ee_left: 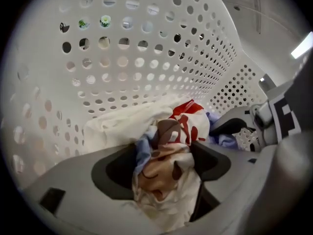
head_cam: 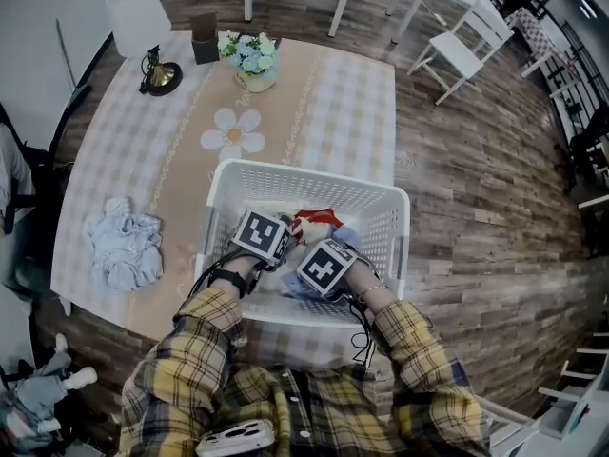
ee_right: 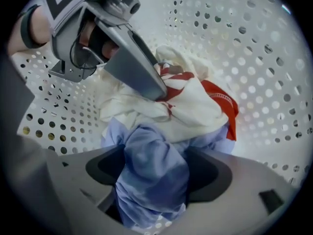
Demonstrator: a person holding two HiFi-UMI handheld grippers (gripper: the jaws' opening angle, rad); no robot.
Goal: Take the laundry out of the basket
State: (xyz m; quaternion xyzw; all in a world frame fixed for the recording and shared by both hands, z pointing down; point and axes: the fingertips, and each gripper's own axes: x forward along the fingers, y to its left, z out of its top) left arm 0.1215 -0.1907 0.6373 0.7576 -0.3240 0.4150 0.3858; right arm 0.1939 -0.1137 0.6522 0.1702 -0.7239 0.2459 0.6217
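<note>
Left tongs [ee_left: 164,164] tips: hidden beneath their marker cube [head_cam: 262,236] in the head view.
Right tongs [ee_right: 154,173] tips: likewise, under theirs.
Printed garment [ee_left: 161,177]: lower end lost in the tongs' throat, 6 o'clock.
Blue garment [ee_right: 151,182]: tail hidden the same way.
Basket [head_cam: 304,174]: near wall covered by plaid sleeves [head_cam: 205,341] at 6 o'clock.
Dark box [head_cam: 204,38] on the table [head_cam: 352,103]: too small to identify.
White device [head_cam: 233,438]: cut by the edge, 6 o'clock.

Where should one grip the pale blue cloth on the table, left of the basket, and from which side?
Probably a raised fold near the middle of the pale blue cloth, from straight above: it lies crumpled on the table, its edges flat against it.
</note>
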